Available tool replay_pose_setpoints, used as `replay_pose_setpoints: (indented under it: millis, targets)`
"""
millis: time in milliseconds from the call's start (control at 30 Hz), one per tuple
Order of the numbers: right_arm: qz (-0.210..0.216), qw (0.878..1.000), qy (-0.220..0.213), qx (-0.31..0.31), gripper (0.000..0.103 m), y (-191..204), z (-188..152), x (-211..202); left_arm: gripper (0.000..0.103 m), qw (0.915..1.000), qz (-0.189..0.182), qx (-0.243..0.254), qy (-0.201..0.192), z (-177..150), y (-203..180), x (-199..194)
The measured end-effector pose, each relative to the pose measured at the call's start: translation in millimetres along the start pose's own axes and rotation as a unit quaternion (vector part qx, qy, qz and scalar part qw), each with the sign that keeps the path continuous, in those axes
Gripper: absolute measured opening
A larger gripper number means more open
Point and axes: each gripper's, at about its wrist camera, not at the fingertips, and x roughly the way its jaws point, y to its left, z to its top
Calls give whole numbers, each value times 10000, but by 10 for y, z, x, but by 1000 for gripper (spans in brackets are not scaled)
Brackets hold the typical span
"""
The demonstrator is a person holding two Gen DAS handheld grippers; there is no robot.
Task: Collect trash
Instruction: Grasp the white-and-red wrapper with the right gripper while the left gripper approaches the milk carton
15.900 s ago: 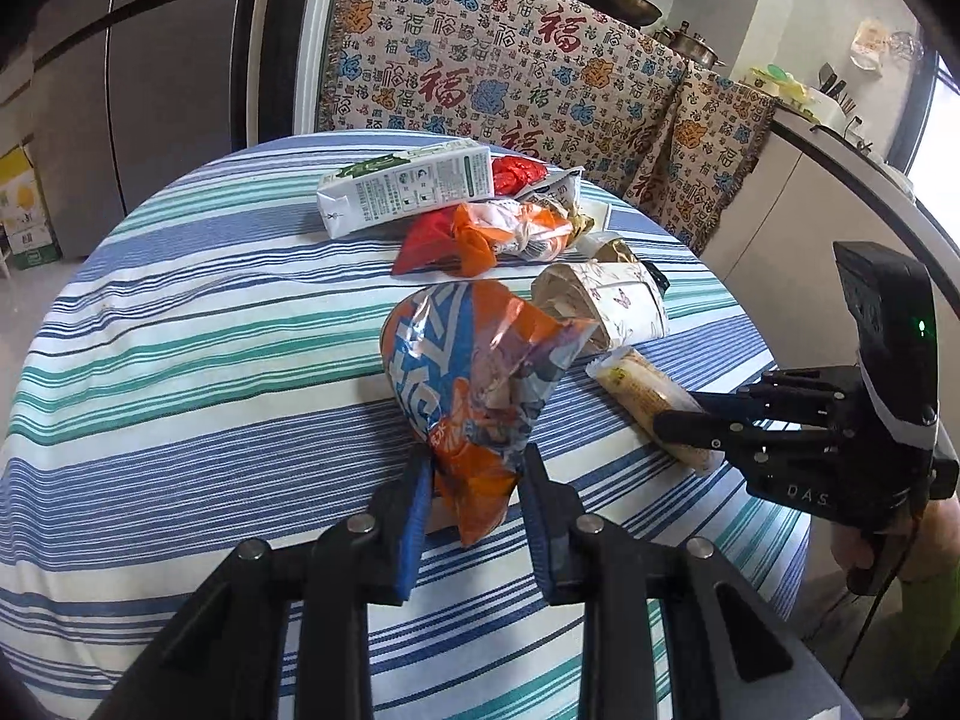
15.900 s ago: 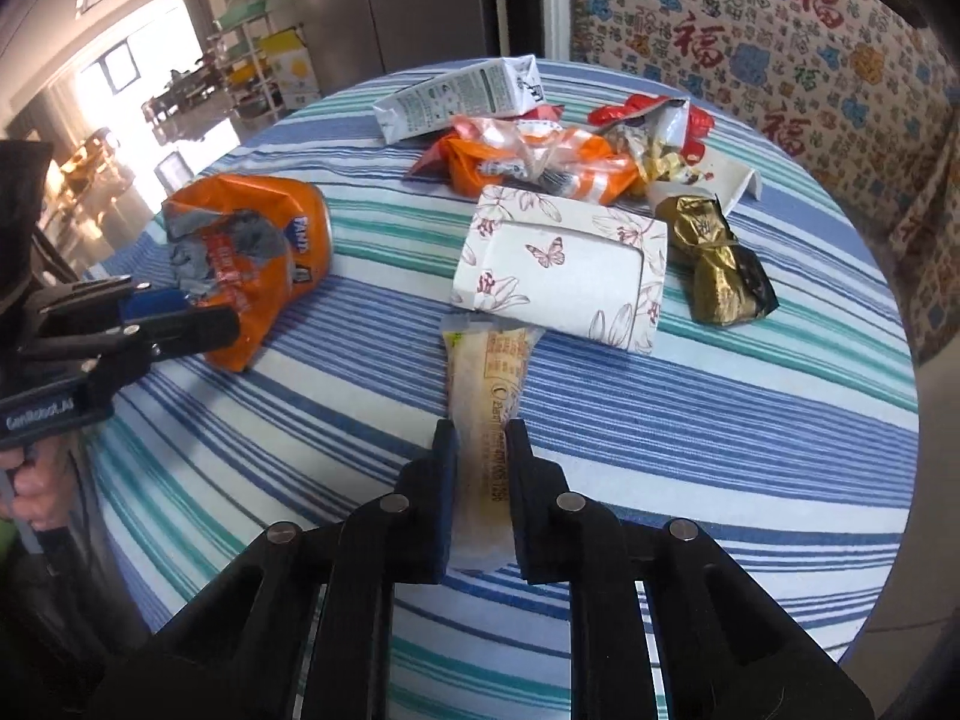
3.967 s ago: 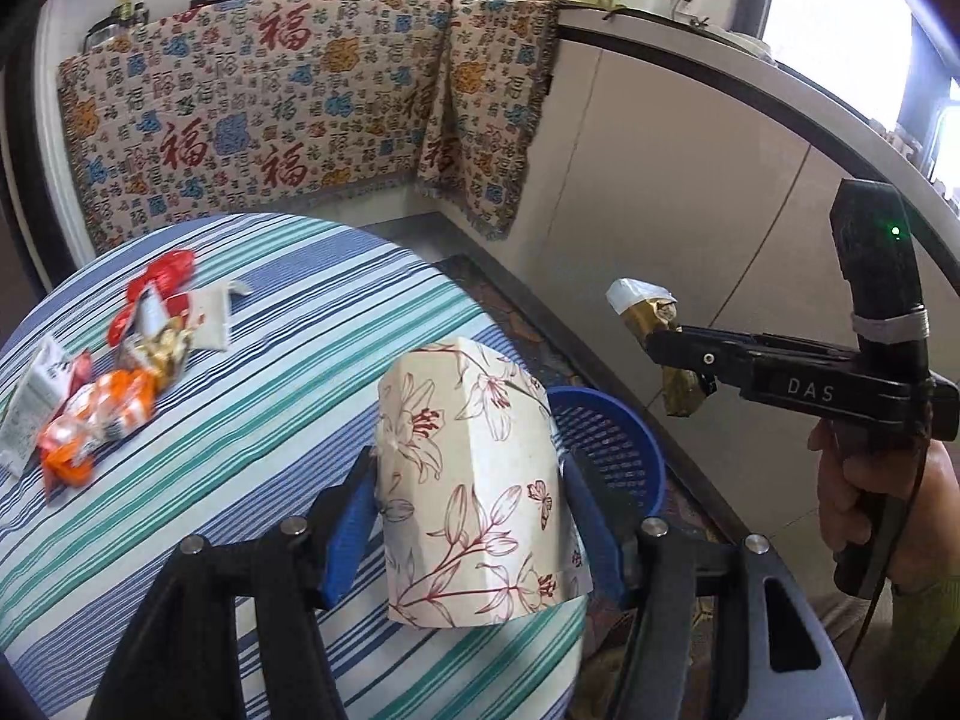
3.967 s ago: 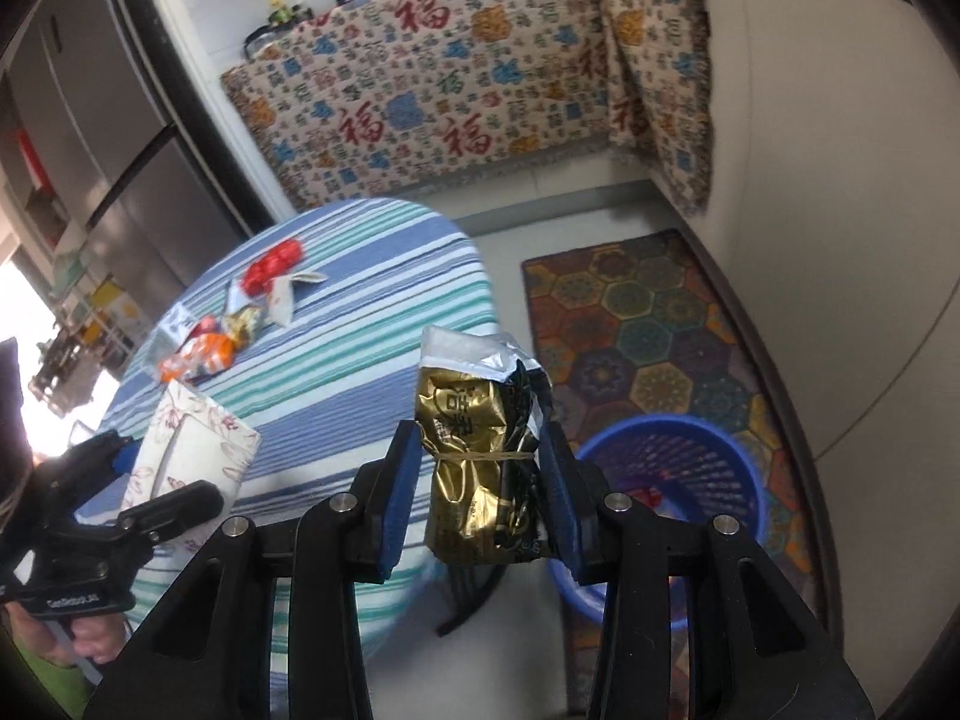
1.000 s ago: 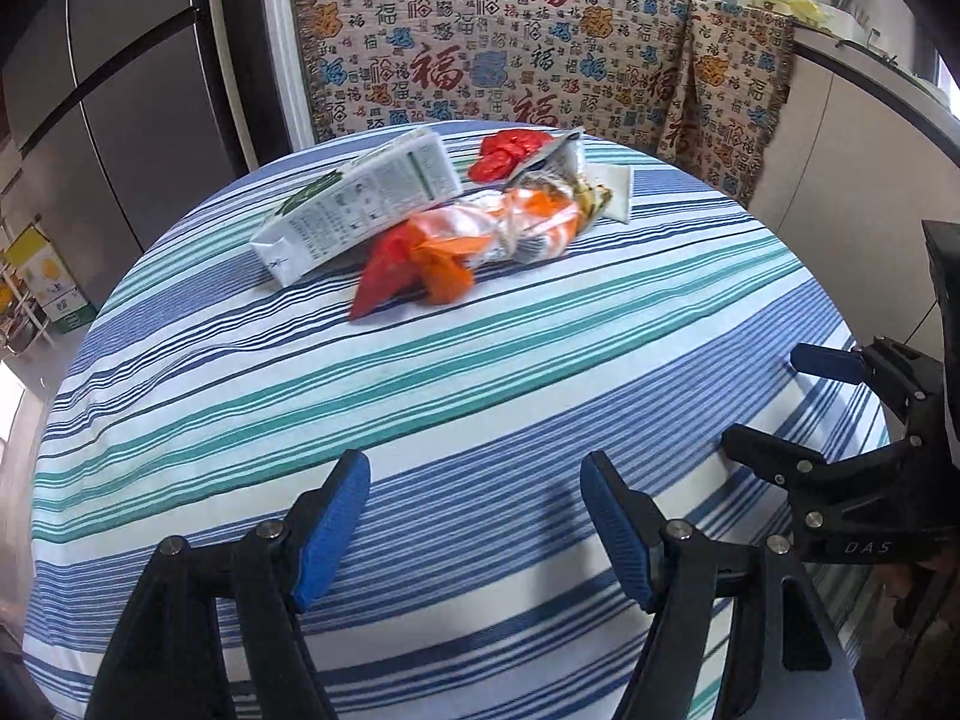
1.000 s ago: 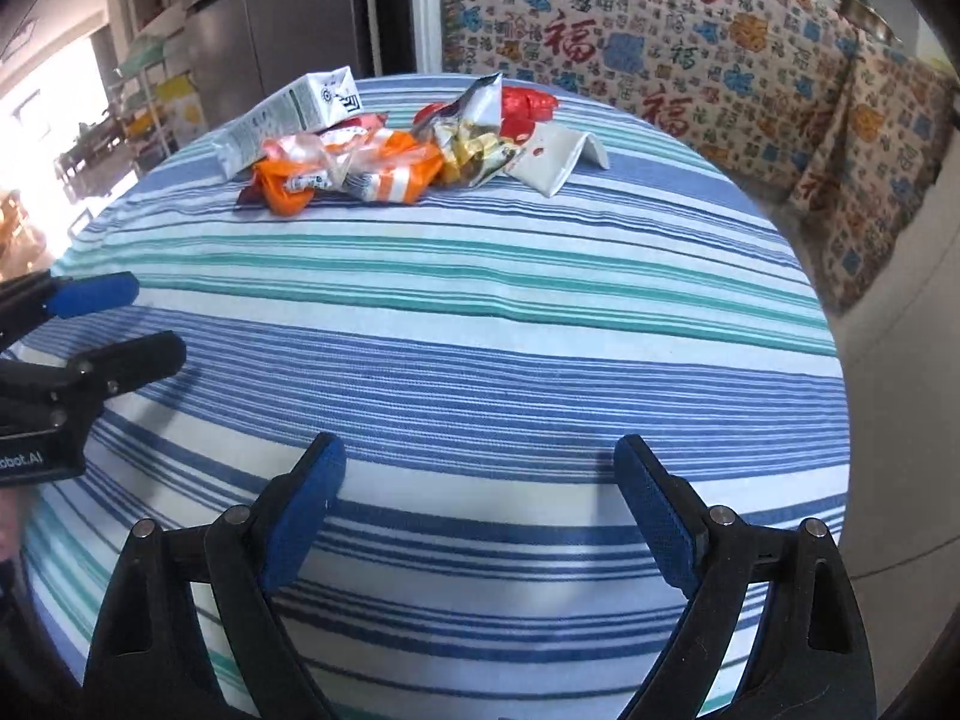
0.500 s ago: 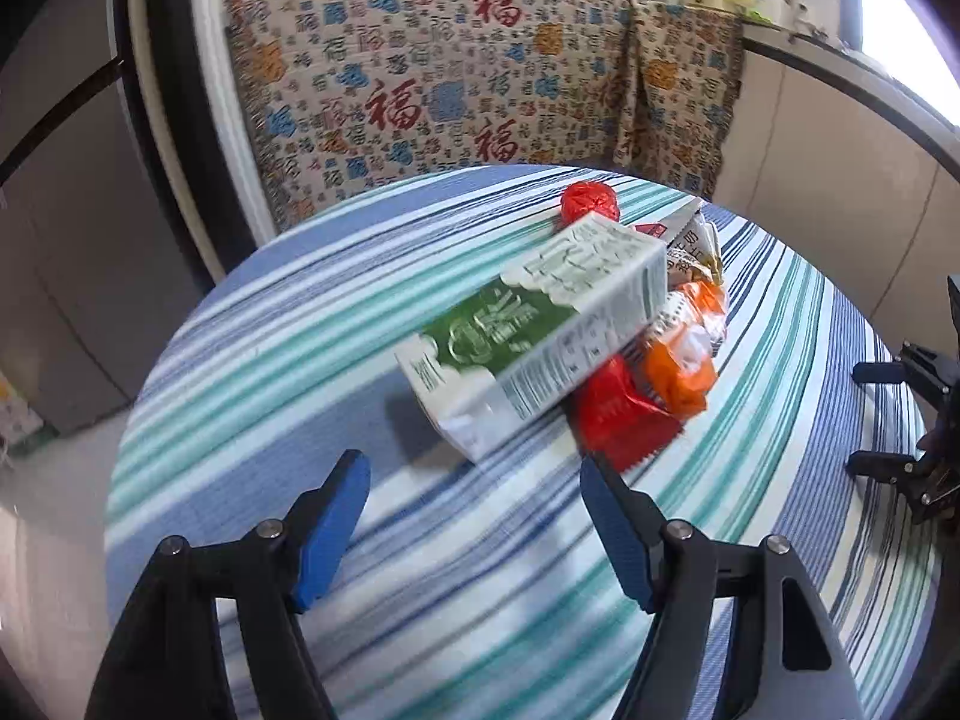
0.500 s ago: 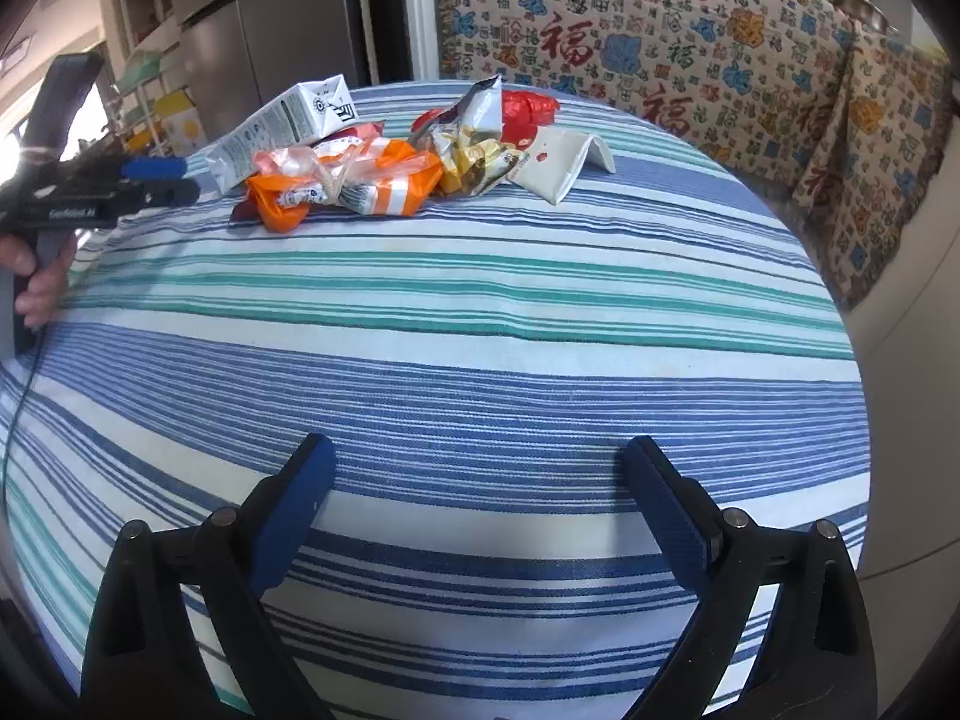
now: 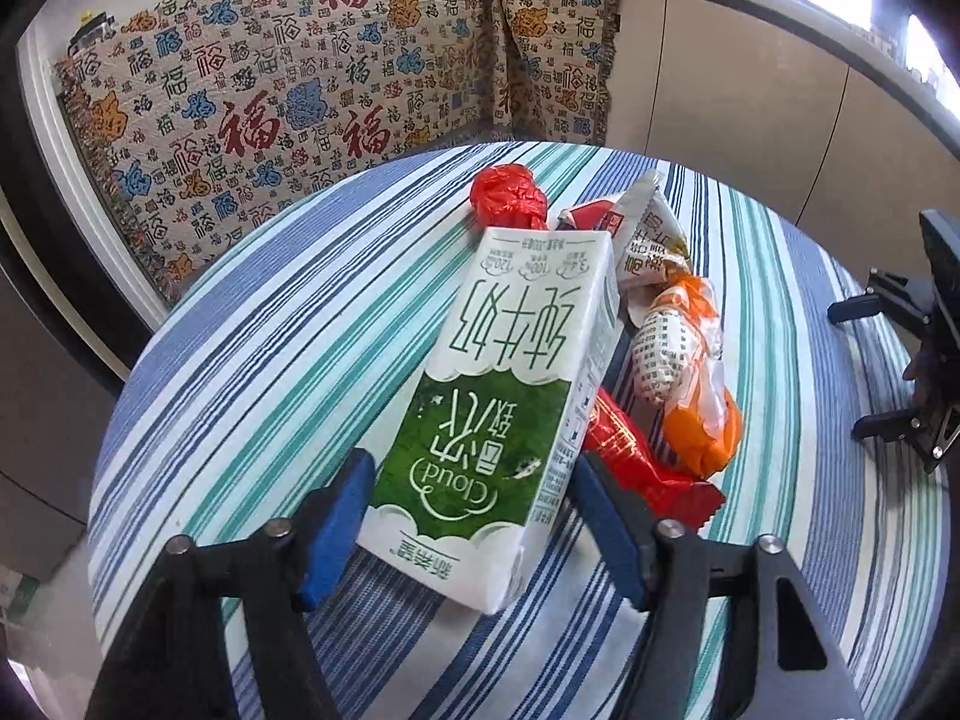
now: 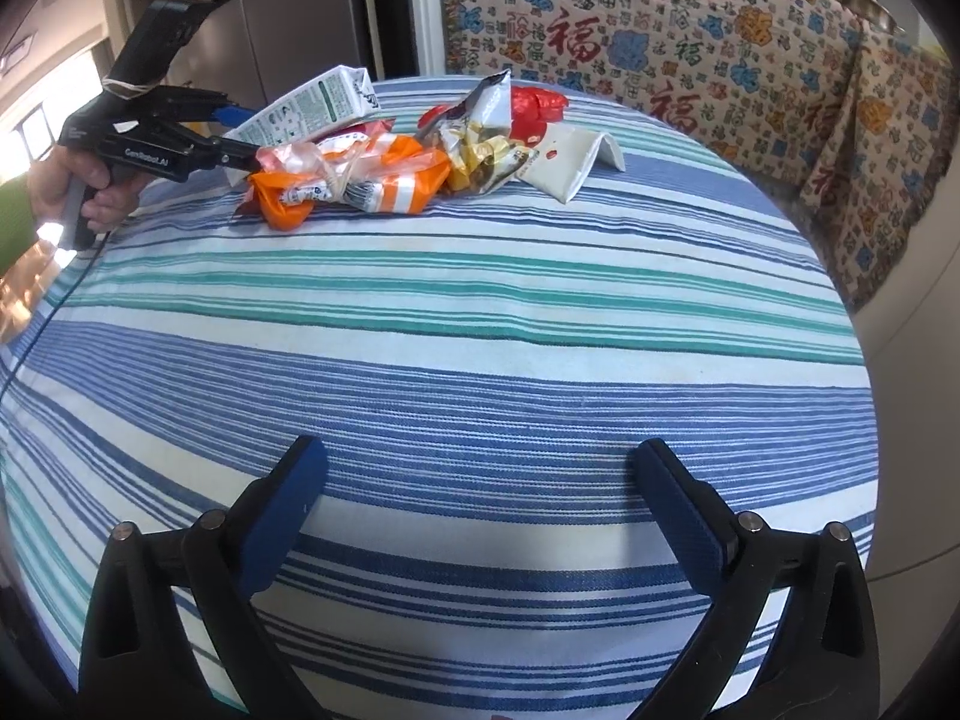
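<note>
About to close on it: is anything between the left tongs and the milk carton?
Nothing visible. The milk carton already sits between the open left tongs; the red wrapper lies against its right side, near the right finger.

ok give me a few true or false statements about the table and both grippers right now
1. The left gripper has its open fingers on either side of the milk carton. True.
2. The right gripper holds a wrapper. False: it is open and empty above the striped tablecloth.
3. The milk carton stands upright. False: it lies on its side.
4. An orange wrapper lies beside the carton. True.
</note>
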Motion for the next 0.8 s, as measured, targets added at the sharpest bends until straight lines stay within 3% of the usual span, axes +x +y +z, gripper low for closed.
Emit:
replay_pose_setpoints:
  millis: [33, 167, 300, 433, 533, 600, 667, 800]
  targets:
    - [-3, 10000, 0, 2, 103, 0, -1, 1, 49, 9998, -104, -170, -50, -19, 21, -32]
    - [-1, 10000, 2, -1, 103, 3, 1, 3, 49, 9960, 64, -844, -280, -169, 33, -232]
    - [0, 10000, 2, -3, 103, 3, 1, 4, 49, 9874, 752, -1383, -129, -400, -224, -493]
    - [-4, 10000, 6, -10, 103, 3, 3, 6, 49, 9704, 1601, -1779, 319, -607, -586, -619]
    - [1, 10000, 8, -12, 103, 0, 6, 9, 51, 9597, 1763, -2149, 410, -746, -801, -624]
    - [4, 10000, 7, -12, 103, -1, 7, 9, 62, 9515, 1847, -2431, 378, -805, -912, -598]
    - [4, 10000, 2, -11, 103, 0, 6, 9, 76, 9507, 1873, -2446, 351, -834, -974, -552]
    - [9, 10000, -3, -11, 103, -2, 3, 8, 77, 9491, 1913, -2491, 252, -846, -998, -473]
